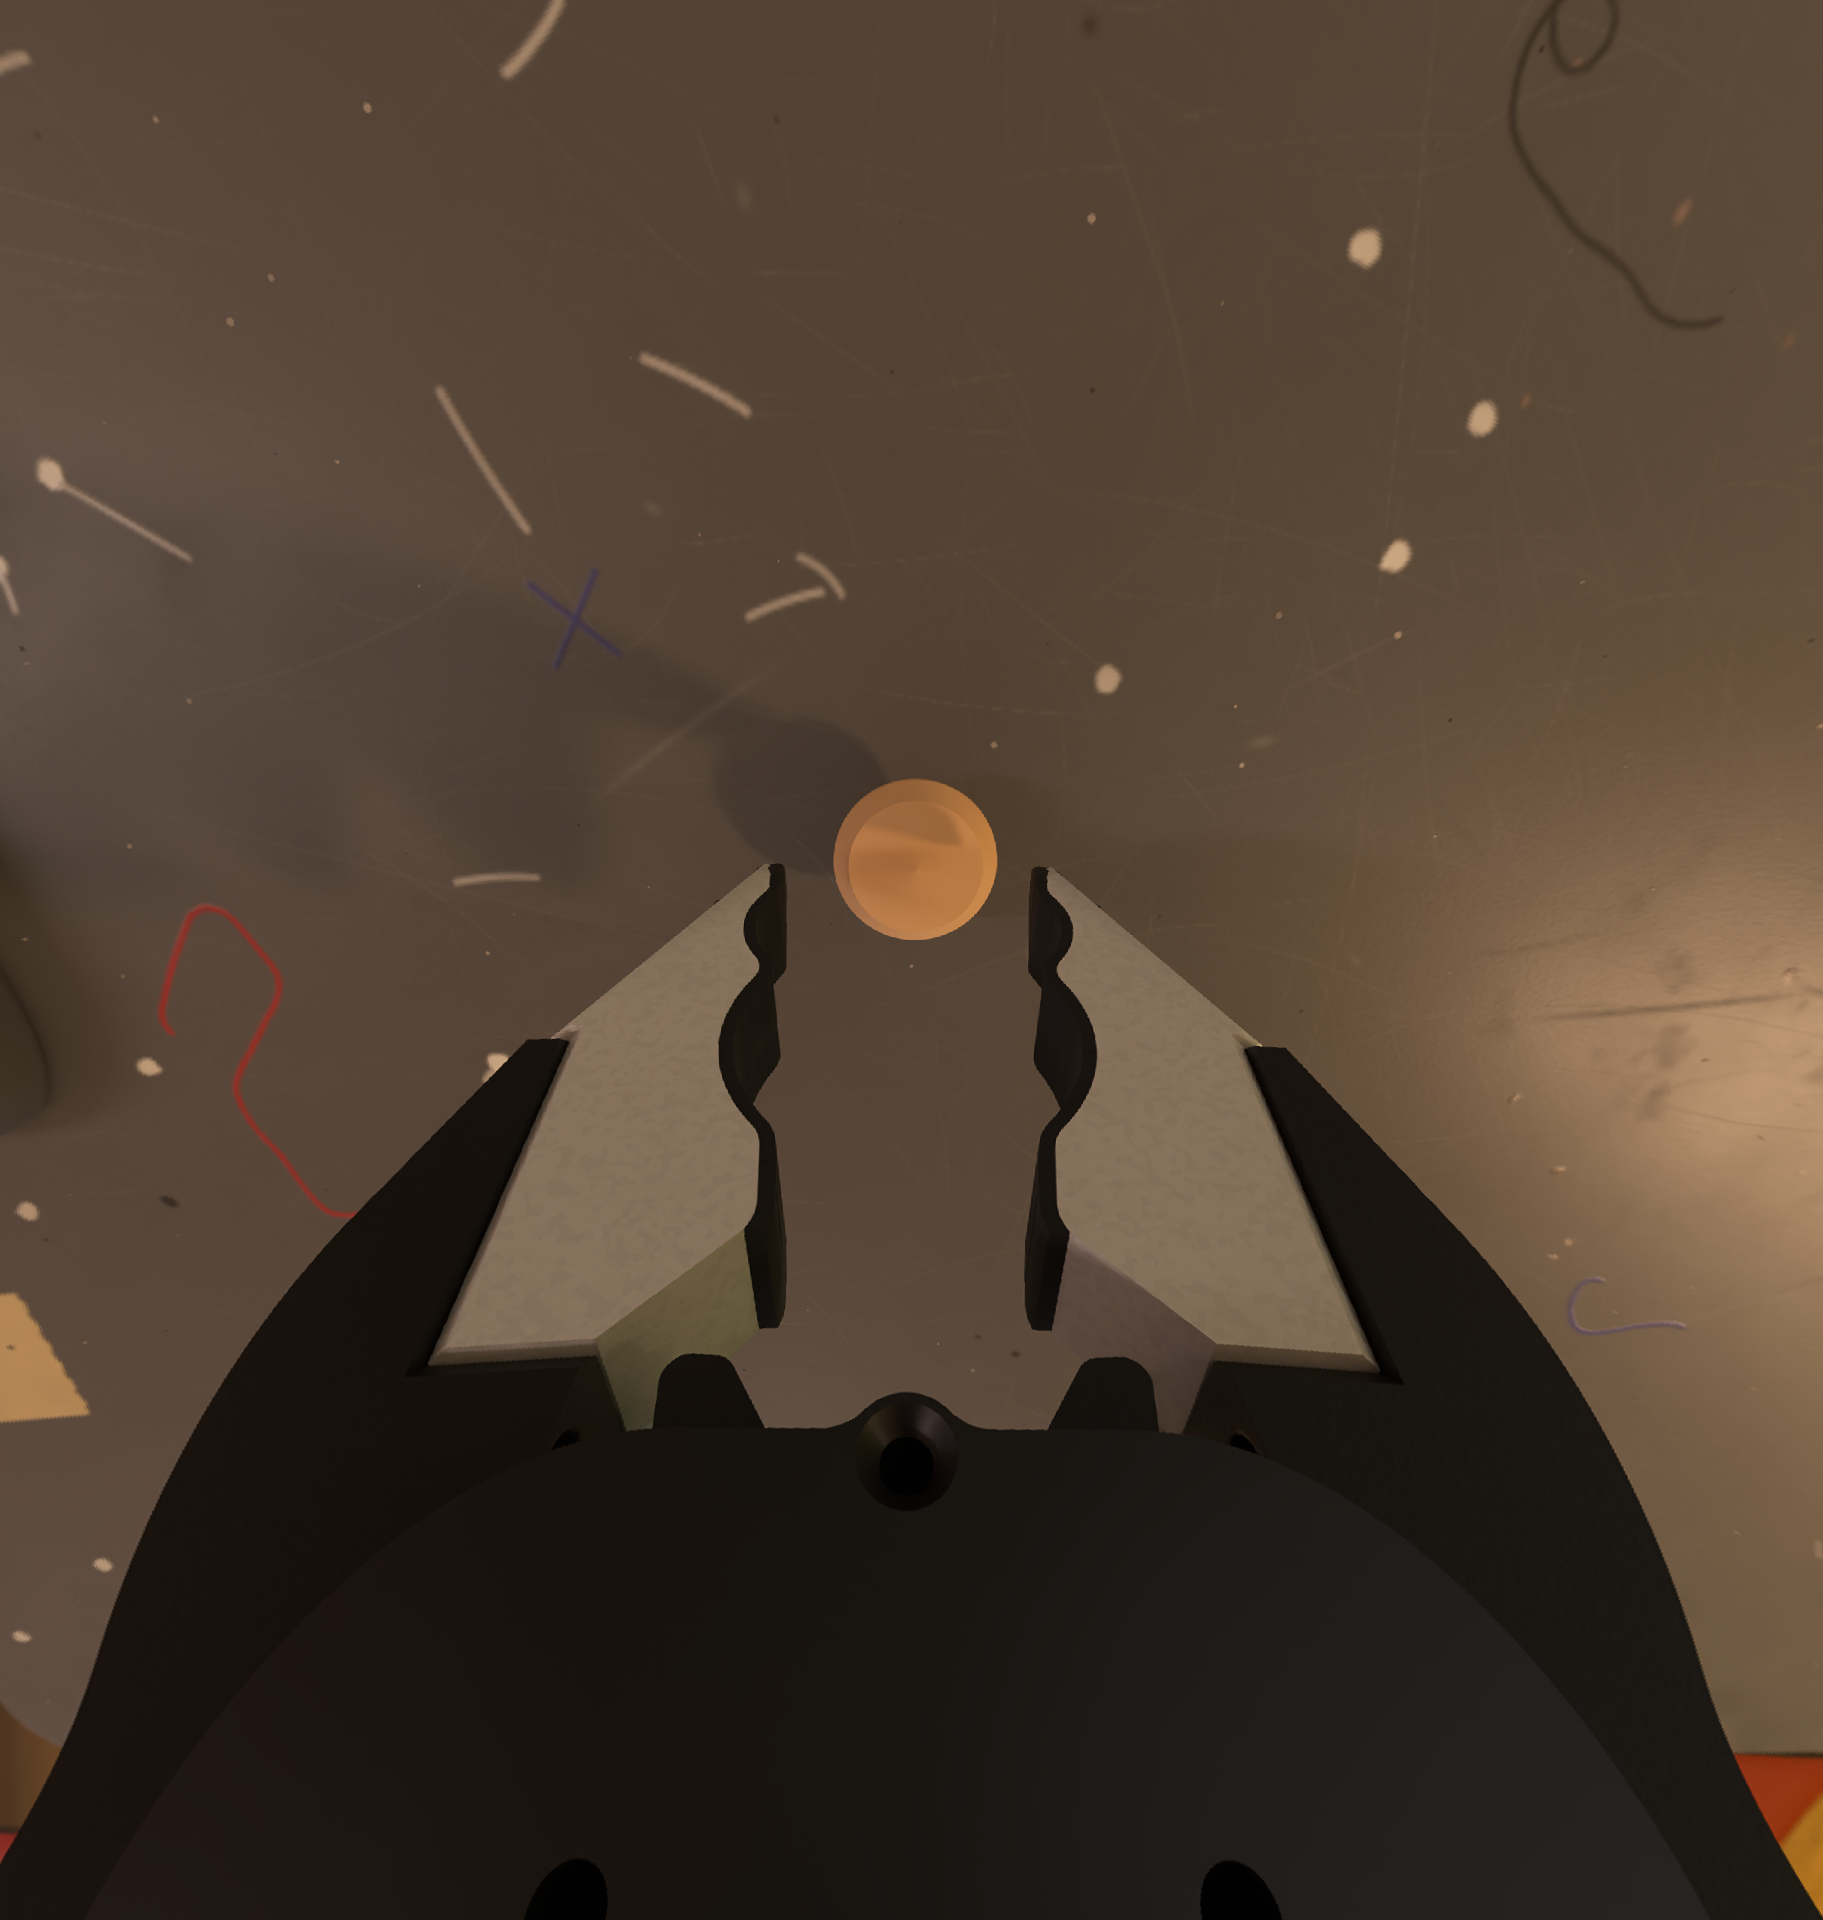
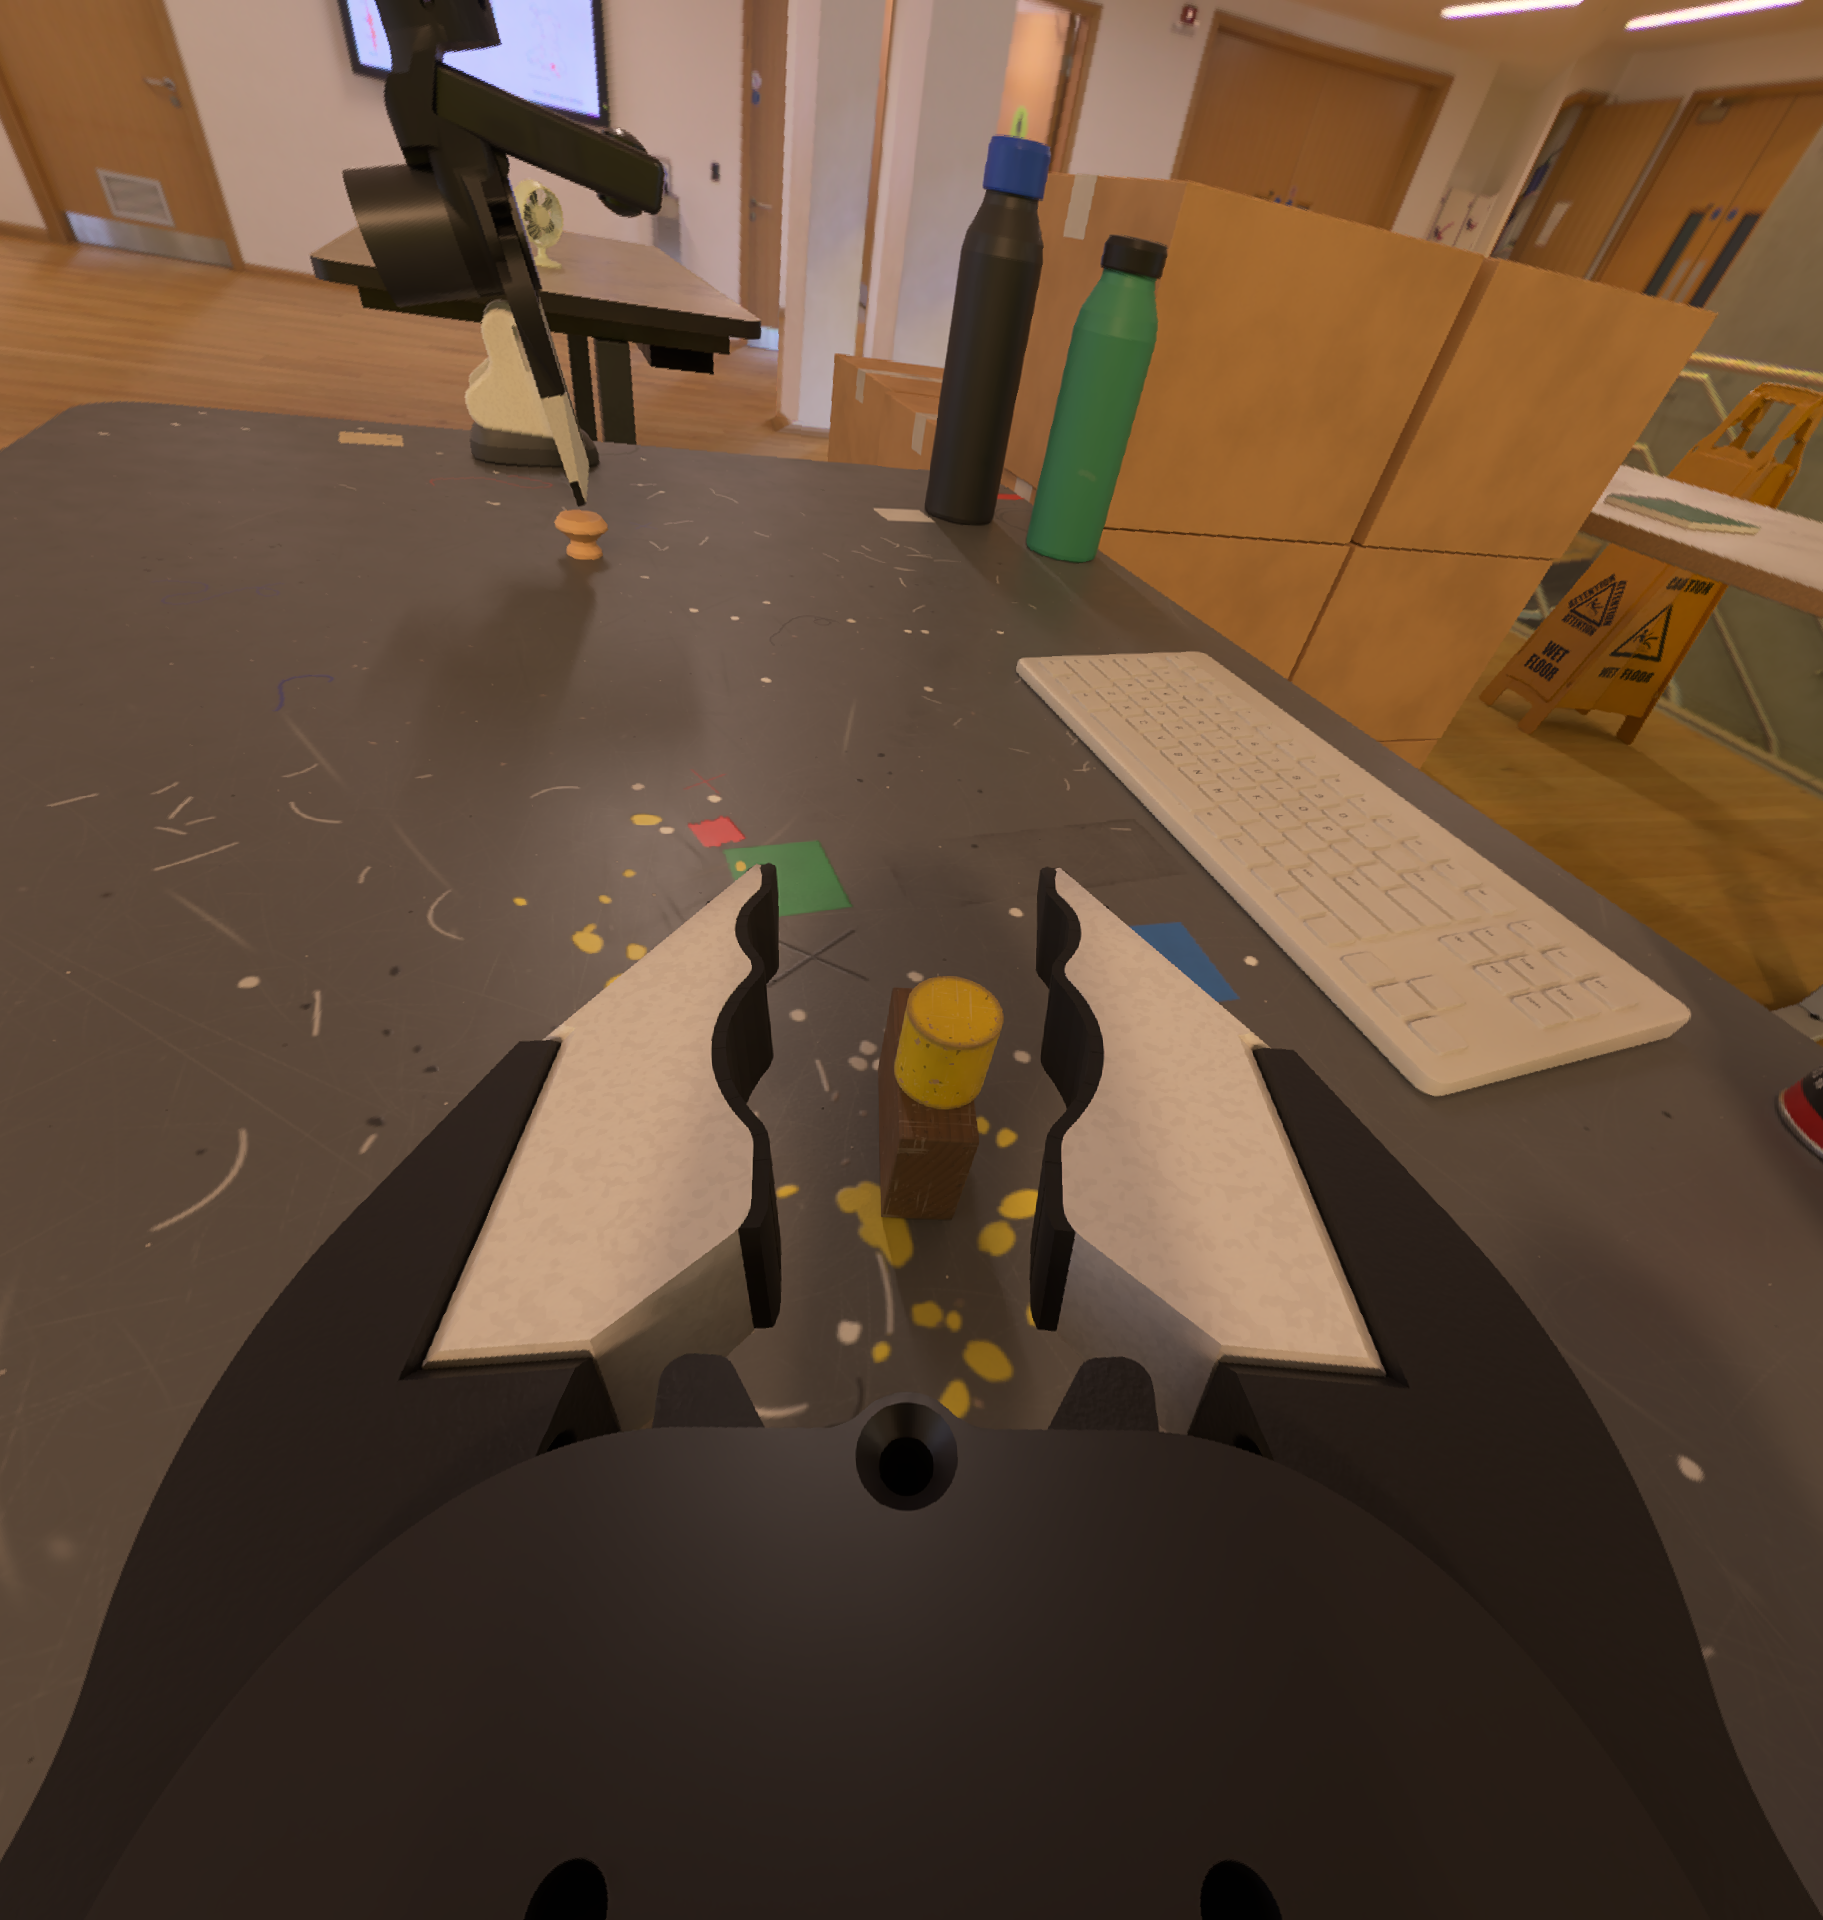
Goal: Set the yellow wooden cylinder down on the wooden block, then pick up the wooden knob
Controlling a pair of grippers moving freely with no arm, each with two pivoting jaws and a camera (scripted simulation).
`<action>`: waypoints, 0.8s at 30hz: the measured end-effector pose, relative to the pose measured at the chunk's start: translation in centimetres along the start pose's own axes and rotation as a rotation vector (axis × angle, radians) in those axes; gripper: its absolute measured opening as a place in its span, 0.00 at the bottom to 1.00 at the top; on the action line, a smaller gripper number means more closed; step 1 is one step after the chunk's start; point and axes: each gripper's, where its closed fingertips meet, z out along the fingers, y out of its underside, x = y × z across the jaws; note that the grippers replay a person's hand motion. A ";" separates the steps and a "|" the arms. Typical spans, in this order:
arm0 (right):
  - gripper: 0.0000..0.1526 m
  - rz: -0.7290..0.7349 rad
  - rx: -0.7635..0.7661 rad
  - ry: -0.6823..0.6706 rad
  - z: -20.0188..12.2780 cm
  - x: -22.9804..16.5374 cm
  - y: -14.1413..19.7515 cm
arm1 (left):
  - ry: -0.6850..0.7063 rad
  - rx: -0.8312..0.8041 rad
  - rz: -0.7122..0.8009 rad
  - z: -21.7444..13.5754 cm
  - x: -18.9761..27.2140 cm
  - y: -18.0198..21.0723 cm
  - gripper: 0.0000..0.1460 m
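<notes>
Left gripper (image 1: 907, 871) hung spread wide above wooden knob (image 1: 914, 859), empty; off-centre closing risked tipping it, while right gripper (image 2: 907, 883), open, cleared yellow wooden cylinder (image 2: 946, 1041).

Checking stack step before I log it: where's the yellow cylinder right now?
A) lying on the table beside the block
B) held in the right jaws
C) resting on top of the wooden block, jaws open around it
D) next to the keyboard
C: the right wrist view shows the yellow cylinder sitting on the wooden block, with the right gripper open and its jaws clear of both sides.
</notes>
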 end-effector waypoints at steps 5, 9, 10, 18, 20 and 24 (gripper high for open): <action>0.33 0.012 0.007 -0.001 0.1 0.1 0.0 | 0.010 -0.019 0.047 0.0 1.4 0.7 0.34; 0.33 0.012 0.009 -0.001 0.3 0.2 -0.3 | -0.014 -0.007 0.077 -0.5 1.6 0.5 0.35; 0.33 0.012 0.012 0.000 0.3 0.2 -0.4 | -0.037 0.016 0.067 -0.7 1.2 0.1 0.35; 0.33 0.000 0.008 0.002 0.1 0.2 -0.8 | -0.041 -0.043 -0.093 0.0 -0.8 0.7 0.38; 0.33 0.002 0.010 0.003 0.0 0.3 -0.9 | -0.015 -0.047 -0.121 0.1 -0.6 1.0 0.38; 0.33 0.001 0.010 0.002 0.0 0.5 -0.9 | 0.022 -0.051 -0.142 0.0 0.0 1.2 0.38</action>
